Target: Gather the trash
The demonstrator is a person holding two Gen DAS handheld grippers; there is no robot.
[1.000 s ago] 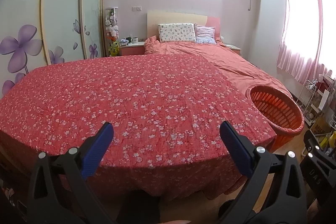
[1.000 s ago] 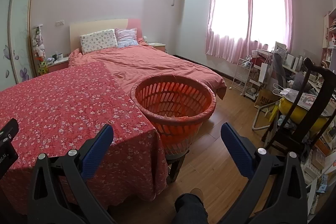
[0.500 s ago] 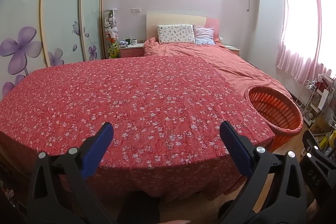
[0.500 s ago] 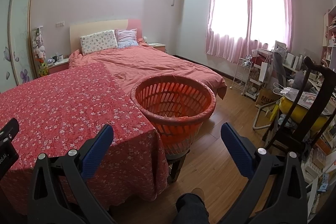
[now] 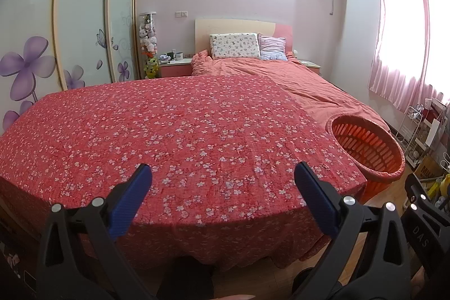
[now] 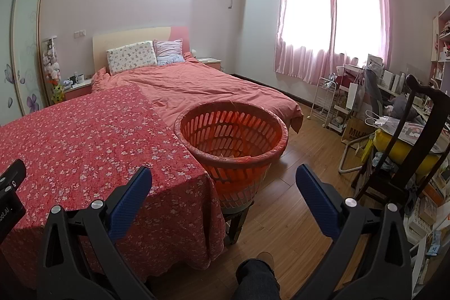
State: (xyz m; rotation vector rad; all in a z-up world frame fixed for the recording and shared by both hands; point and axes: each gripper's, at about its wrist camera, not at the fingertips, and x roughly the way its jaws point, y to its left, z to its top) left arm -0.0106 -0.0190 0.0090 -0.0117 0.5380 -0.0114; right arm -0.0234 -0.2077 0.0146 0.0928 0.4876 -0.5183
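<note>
Above the red floral cloth (image 5: 182, 131), the left gripper (image 5: 223, 179) hovers level, blue-padded fingers (image 5: 132, 198) spread and empty. From the right wrist, the right gripper (image 6: 223, 180) is likewise released, facing the round slotted orange plastic basket (image 6: 253, 159) beside the cloth's corner.

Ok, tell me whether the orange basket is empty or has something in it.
Not empty: the orange basket stands upright with some pale scraps showing at its bottom in the right wrist view. What they are, cannot tell.
</note>
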